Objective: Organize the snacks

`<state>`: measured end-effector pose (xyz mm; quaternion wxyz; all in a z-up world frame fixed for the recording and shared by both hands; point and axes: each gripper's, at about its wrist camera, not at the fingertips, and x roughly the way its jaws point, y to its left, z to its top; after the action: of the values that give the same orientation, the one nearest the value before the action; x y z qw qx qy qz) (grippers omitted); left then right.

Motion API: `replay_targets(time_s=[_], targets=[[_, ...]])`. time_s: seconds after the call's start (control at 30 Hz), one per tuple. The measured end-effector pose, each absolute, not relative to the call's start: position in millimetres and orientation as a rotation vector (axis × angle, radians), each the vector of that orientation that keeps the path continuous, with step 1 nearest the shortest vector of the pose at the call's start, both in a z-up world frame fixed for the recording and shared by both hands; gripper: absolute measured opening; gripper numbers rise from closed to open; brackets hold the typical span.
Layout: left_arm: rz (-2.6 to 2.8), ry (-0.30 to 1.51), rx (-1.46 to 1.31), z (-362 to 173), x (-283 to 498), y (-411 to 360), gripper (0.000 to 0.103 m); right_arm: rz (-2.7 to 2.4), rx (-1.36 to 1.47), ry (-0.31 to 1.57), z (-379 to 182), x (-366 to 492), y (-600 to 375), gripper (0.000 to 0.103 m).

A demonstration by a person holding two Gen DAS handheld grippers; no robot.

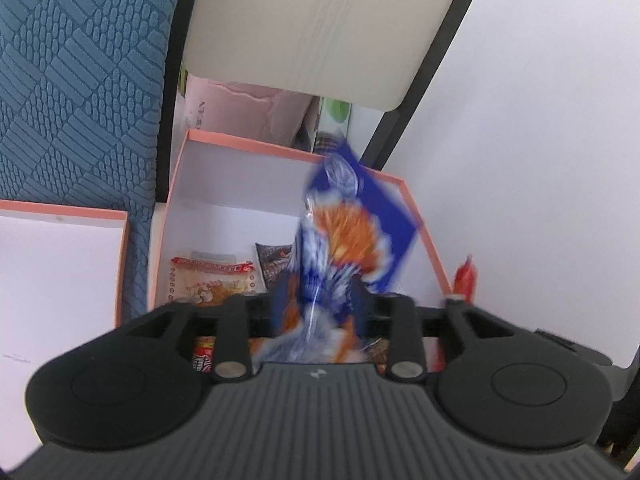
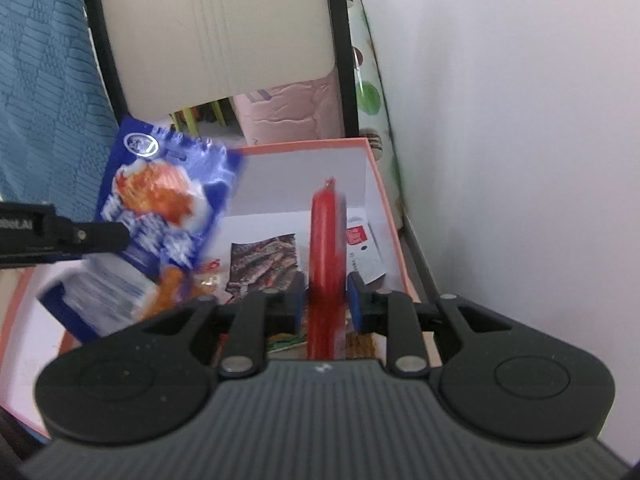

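Right wrist view: right gripper point(image 2: 327, 300) jaws apart, red sausage stick point(image 2: 325, 236) loose between them; left gripper point(image 1: 319, 308) likewise apart around blue snack bag point(image 1: 352, 224) (blurred), both over orange-rimmed box point(image 2: 304, 145), presumably for dropping in.

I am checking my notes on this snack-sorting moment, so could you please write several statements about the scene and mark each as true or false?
1. A blue snack bag stands between the fingers of the left gripper. True.
2. The item between the fingers of the right gripper is a green bottle. False: it is a red sausage stick.
3. Both grippers are over an orange-rimmed box. True.
4. The box holds nothing yet. False: other packets already lie inside, such as a dark fish-print packet.
5. A blue textured fabric lies to the left of the box. True.
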<state>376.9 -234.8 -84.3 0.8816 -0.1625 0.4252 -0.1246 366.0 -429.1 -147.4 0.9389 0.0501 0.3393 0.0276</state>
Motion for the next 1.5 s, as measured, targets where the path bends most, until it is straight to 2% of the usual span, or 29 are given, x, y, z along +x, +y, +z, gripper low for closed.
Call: replay_targets(time_s=[0.07, 0.33, 0.7, 1.03, 1.5], targets=[[-0.253, 0.861, -0.299, -76, 374, -234, 0.061, 0.057, 0.093, 0.650, -139, 361, -427, 0.071], [-0.278, 0.763, -0.254, -19, 347, -217, 0.061, 0.099, 0.125, 0.540, -84, 331, -423, 0.069], [-0.304, 0.530, -0.188, 72, 264, -183, 0.061, 0.124, 0.122, 0.333, 4, 236, -403, 0.069], [-0.321, 0.422, -0.175, 101, 181, -161, 0.061, 0.102, 0.132, 0.285, 17, 160, -387, 0.069], [-0.309, 0.389, -0.182, 92, 95, -151, 0.061, 0.092, 0.113, 0.287, -1, 100, -370, 0.069]])
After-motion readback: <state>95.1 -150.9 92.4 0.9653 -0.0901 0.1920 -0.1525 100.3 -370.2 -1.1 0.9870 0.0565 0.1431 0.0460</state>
